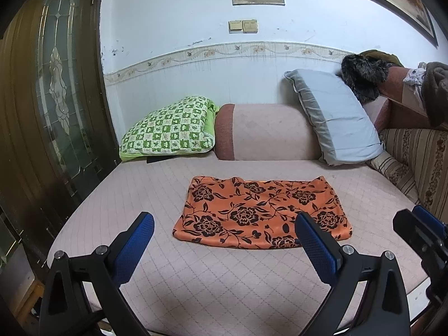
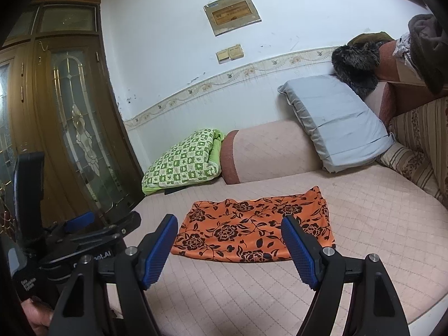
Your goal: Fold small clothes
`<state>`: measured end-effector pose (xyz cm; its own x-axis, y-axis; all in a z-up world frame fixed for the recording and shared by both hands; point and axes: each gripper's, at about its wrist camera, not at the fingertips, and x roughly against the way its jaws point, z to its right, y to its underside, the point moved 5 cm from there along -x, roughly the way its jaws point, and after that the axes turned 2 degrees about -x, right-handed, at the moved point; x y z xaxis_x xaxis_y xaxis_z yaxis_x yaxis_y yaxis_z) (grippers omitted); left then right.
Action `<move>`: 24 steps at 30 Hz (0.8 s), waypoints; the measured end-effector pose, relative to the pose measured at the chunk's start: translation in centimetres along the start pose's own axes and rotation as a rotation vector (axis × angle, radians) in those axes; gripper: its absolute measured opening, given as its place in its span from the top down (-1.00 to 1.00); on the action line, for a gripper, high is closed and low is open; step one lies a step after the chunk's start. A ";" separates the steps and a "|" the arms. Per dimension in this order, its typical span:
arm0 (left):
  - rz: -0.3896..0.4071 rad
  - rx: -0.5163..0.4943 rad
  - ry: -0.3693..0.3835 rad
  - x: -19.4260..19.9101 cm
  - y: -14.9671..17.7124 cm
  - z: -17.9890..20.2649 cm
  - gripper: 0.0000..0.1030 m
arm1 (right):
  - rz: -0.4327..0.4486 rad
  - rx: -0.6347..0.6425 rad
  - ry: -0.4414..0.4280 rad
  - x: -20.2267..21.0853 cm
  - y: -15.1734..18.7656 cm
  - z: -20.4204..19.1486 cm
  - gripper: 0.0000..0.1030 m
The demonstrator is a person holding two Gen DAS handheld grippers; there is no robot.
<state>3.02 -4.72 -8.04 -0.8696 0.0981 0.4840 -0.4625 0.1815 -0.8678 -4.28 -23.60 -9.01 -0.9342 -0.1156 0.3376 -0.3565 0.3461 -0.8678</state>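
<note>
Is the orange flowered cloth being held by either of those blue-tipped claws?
No: the orange flowered cloth lies flat on the bed, beyond the open left gripper and right gripper.

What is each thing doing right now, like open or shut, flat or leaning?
Left tongs: open, holding nothing, above the bed.
Right tongs: open, holding nothing.
Orange flowered cloth: lying flat on the bed, untouched.
Green checked pillow: resting tilted against the bolster.
Grey pillow: leaning upright against the sofa back.
Pink bolster: lying along the wall.
Wooden glass door: shut.
</note>
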 end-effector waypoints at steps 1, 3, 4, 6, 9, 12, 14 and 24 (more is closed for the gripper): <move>-0.002 -0.001 -0.002 -0.2 0.1 -0.1 -0.95 | -0.004 -0.002 0.001 -0.3 0.1 0.0 -0.54; -0.007 0.003 0.000 -0.5 0.2 -0.4 -0.95 | -0.012 0.000 0.002 -0.7 0.2 -0.1 -0.54; -0.009 0.008 0.001 -0.7 0.2 -0.5 -0.95 | -0.013 0.005 0.004 -0.9 0.3 -0.3 -0.54; -0.011 0.012 -0.001 -1.1 0.2 -0.9 -0.95 | -0.013 0.022 0.008 -1.4 0.1 -0.5 -0.54; -0.009 0.020 -0.015 -1.7 0.2 -1.4 -0.95 | -0.008 0.036 0.015 -2.0 -0.3 -0.7 -0.54; -0.019 0.033 -0.022 -2.5 0.1 -1.9 -0.95 | -0.005 0.037 0.016 -2.6 -0.8 -0.8 -0.54; -0.025 0.035 -0.024 -2.8 0.1 -2.0 -0.95 | -0.003 0.038 0.016 -2.9 -1.0 -0.8 -0.54; -0.029 0.042 -0.036 -1.9 0.4 -2.7 -0.95 | 0.007 0.065 0.004 -2.4 -1.0 -2.0 -0.54</move>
<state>5.00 -2.20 -9.01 -0.8610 0.0578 0.5054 -0.4939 0.1423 -0.8578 -1.62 -21.83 -8.23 -0.9365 -0.1093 0.3332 -0.3506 0.2858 -0.8918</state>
